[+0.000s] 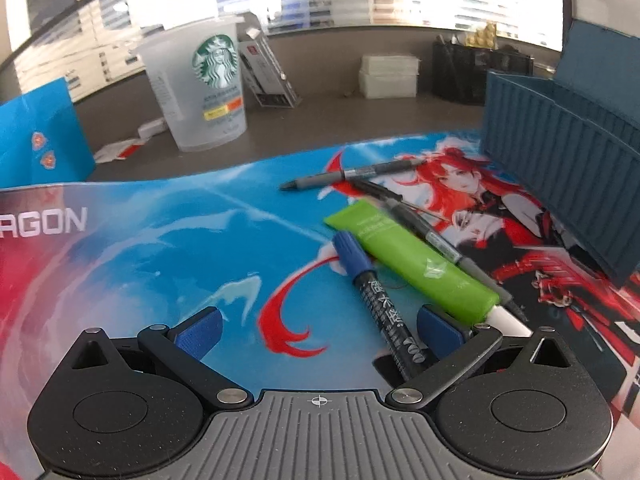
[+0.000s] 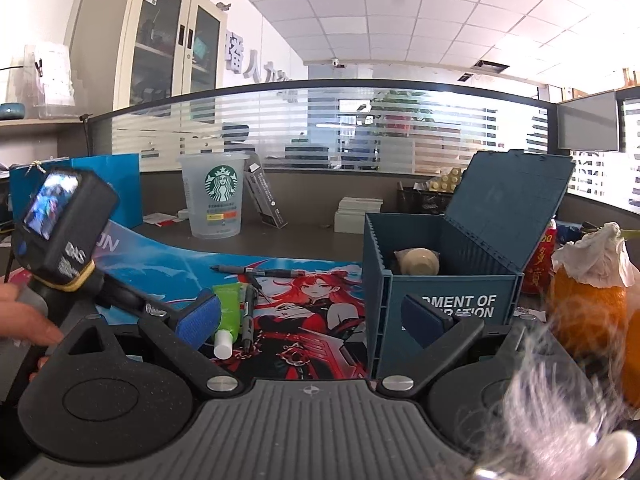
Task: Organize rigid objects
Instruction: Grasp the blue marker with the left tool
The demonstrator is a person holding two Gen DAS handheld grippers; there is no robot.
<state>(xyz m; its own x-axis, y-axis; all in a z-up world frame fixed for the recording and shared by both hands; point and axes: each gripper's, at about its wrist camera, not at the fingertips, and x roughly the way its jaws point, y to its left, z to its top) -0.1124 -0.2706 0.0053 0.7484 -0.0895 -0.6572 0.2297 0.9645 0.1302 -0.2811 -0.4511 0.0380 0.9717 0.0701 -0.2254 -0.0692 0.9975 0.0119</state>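
My left gripper (image 1: 319, 330) is open low over a printed desk mat (image 1: 160, 248). A black marker with a blue cap (image 1: 376, 304) lies on the mat, its rear end just inside my right-hand finger (image 1: 438, 328). Beside it lie a green tube (image 1: 412, 264), a black pen (image 1: 432, 236) and a grey pen (image 1: 352, 176). My right gripper (image 2: 313, 320) is open and holds nothing, hovering in front of an open blue box (image 2: 440, 304) that has a cream round object (image 2: 418, 262) inside. The green tube (image 2: 228, 308) and the pens (image 2: 260, 270) also show in the right wrist view.
A clear Starbucks cup (image 1: 204, 88) stands behind the mat, with a blue folder (image 1: 40, 136) to its left. White boxes (image 1: 388, 76) and a black mesh holder (image 1: 472, 68) sit at the back. An orange object under tissue (image 2: 588, 304) and a red can (image 2: 540, 264) stand right of the box. A hand (image 2: 24, 320) grips the left gripper's body (image 2: 60, 220).
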